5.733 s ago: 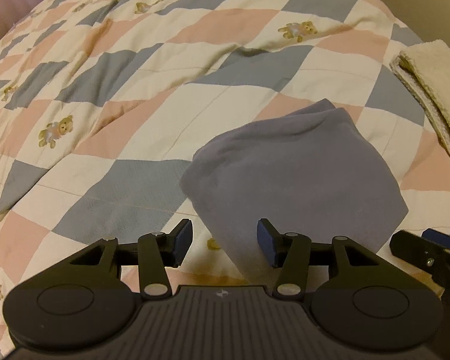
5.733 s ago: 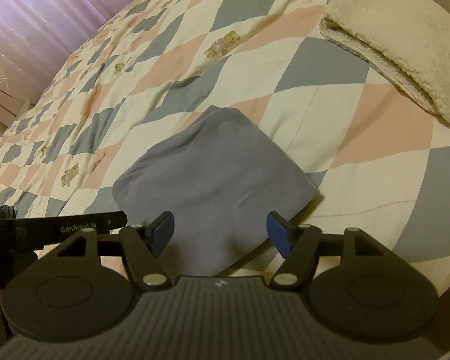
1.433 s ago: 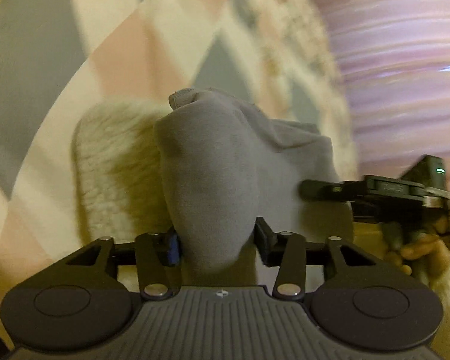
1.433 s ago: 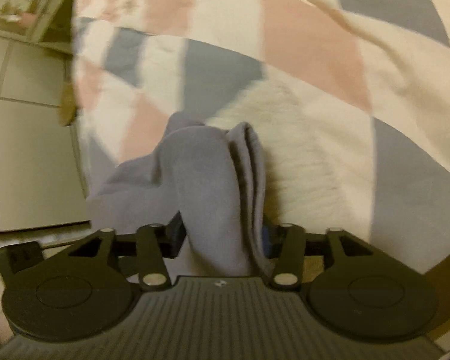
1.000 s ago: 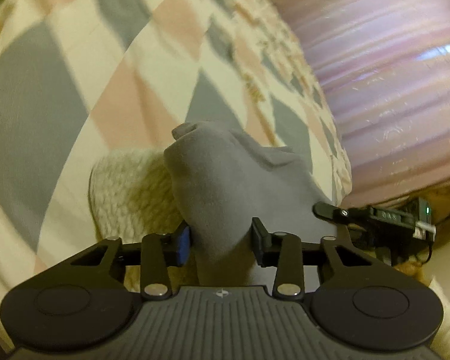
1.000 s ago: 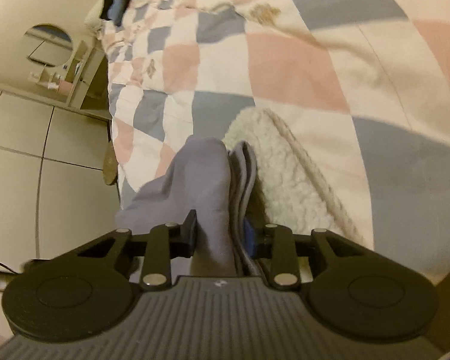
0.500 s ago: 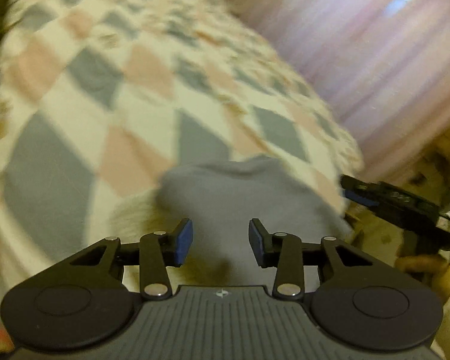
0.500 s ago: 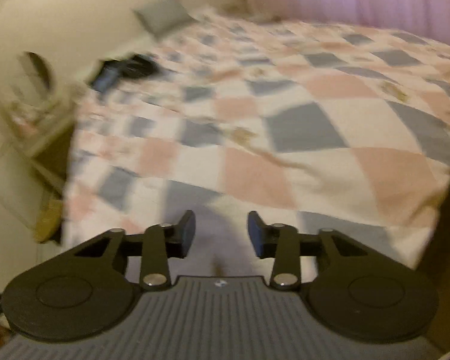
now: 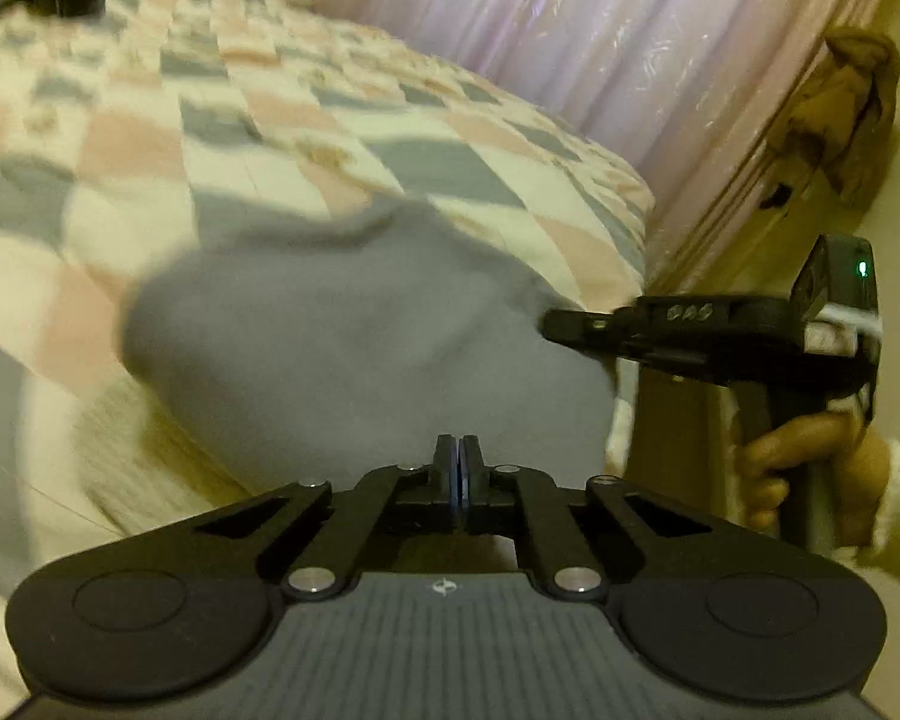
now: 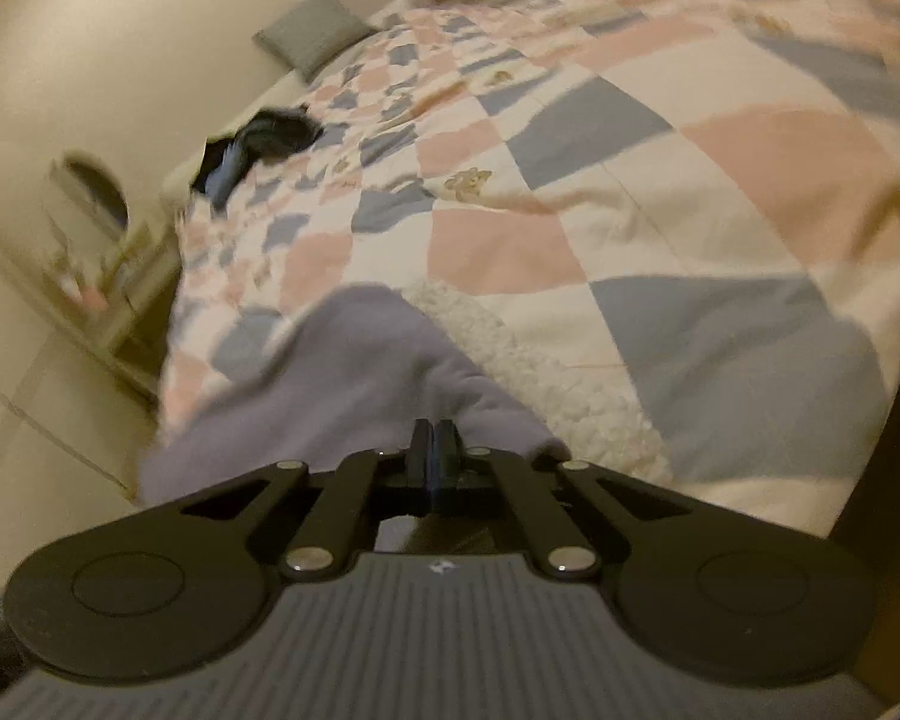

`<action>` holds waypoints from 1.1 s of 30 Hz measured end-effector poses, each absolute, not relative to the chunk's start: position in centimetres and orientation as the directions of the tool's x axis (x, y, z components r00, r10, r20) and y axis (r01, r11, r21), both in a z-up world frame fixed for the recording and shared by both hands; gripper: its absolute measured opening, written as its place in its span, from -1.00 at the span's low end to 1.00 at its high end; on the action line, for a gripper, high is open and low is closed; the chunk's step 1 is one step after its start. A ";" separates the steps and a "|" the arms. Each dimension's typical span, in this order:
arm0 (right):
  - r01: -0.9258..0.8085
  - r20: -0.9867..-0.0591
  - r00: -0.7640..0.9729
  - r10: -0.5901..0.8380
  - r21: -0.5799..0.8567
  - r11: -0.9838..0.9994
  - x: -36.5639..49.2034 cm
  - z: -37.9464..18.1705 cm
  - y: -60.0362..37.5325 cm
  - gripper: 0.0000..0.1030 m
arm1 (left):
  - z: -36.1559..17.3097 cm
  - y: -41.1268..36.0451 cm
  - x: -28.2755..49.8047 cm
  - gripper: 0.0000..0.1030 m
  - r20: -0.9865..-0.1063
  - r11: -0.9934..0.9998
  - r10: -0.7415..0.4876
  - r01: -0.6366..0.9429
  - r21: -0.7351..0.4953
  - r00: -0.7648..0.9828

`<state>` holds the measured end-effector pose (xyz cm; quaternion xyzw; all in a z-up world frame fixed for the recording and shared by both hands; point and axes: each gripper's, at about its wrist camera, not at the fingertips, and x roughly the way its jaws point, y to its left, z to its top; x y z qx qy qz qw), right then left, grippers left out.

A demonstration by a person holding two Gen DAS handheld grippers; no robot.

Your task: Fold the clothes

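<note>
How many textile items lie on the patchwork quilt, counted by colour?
Grey folded garment: 1
Cream fleecy folded item, under the grey one: 1
Dark clothing heap at the far end: 1
Grey cushion by the wall: 1
Total: 4

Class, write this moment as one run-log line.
grey garment: folded, atop cream fleece | left gripper: shut, empty | right gripper: shut, empty
</note>
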<state>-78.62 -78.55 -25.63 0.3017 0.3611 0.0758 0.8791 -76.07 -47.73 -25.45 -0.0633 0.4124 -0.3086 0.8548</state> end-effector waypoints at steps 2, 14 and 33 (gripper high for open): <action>0.059 -0.557 0.751 0.354 0.591 0.805 -78.1 -23.5 -78.0 -0.80 | -23.7 -46.6 -75.8 -0.81 -0.662 0.823 -0.556 0.448 -0.350 0.503; -0.205 -0.728 0.584 0.359 0.296 0.933 -66.1 -23.6 -71.1 -1.00 | -25.7 -45.7 -67.6 -0.78 -0.704 0.924 -0.383 0.270 -0.273 0.598; -0.004 -0.676 0.685 0.272 0.370 0.929 -77.7 -20.6 -77.6 -0.71 | -23.8 -48.2 -76.8 -0.79 -0.700 0.817 -0.555 0.453 -0.357 0.450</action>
